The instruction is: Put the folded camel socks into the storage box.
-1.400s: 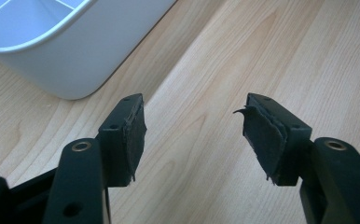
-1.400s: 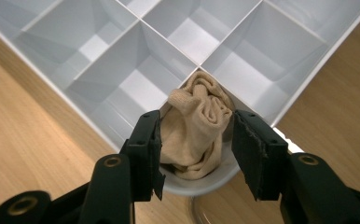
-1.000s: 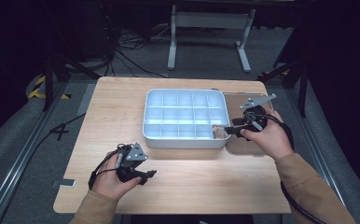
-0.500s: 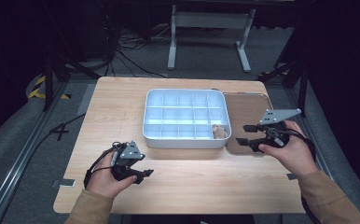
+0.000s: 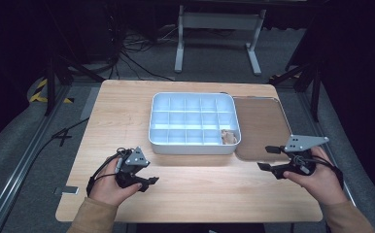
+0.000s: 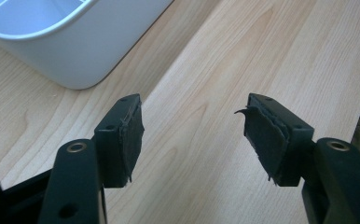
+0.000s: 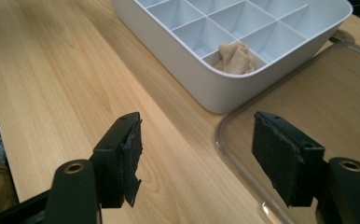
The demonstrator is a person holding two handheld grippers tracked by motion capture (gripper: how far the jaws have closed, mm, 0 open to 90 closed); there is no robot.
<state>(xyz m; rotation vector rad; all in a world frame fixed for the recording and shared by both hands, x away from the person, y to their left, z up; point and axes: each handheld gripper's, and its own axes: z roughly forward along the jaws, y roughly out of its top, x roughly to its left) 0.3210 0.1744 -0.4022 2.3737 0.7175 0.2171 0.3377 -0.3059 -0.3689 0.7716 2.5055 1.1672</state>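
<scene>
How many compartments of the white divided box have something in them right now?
1. A beige crumpled lump sits in the white divided box's near-right corner compartment, beside the clear lid; every other compartment looks empty.

SURFACE: worktop [image 5: 127, 116], light wood, rectangular | ITEM 1: white divided tray [image 5: 194, 144] at centre, resting flat | ITEM 2: clear lid [image 5: 261, 124] lying flat just beside the tray's right wall | FRONT AREA: bare wood grain
</scene>
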